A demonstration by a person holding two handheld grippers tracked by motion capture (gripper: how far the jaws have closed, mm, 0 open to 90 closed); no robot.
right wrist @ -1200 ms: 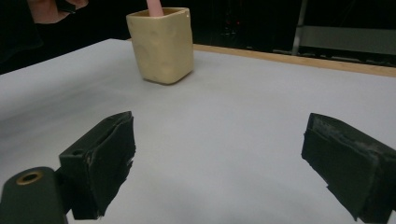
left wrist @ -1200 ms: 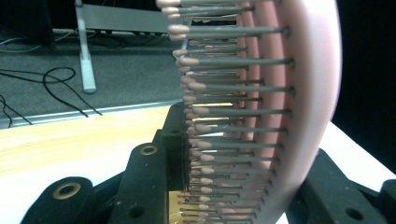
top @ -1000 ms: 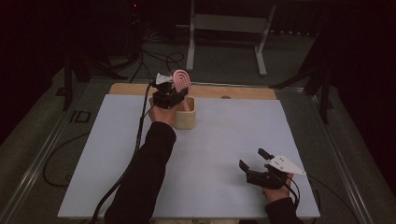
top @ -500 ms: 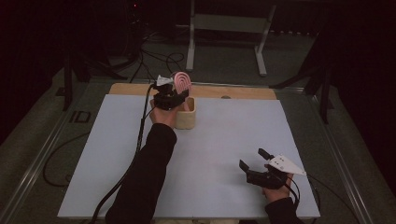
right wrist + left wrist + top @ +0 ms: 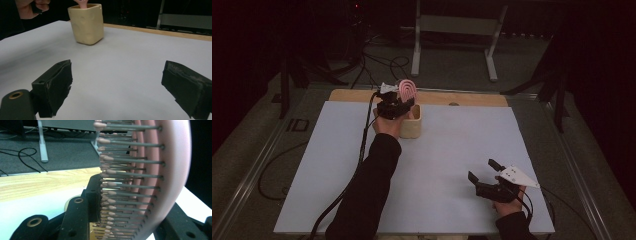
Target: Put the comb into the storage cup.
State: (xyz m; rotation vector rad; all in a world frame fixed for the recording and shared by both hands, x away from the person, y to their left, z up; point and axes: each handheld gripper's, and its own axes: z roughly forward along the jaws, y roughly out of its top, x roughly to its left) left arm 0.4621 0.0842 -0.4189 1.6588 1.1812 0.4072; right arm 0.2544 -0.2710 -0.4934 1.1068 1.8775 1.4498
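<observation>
A pink hairbrush (image 5: 407, 89) stands upright over a cream cup (image 5: 411, 127) at the far middle-left of the table. My left gripper (image 5: 399, 106) is shut on the brush head. In the left gripper view the bristles of the hairbrush (image 5: 150, 182) run between the jaws of the left gripper (image 5: 135, 205). The brush's handle end points down into the cup (image 5: 87, 23). My right gripper (image 5: 482, 169) rests open near the front right edge with nothing between its fingers. The right gripper (image 5: 120, 85) faces the cup from a distance.
A white sheet (image 5: 452, 150) covers the table, and a wooden strip (image 5: 462, 98) shows along its far edge. The left gripper's cable (image 5: 357, 170) trails down beside the forearm. Metal stand legs (image 5: 417, 50) and loose cables lie on the floor beyond.
</observation>
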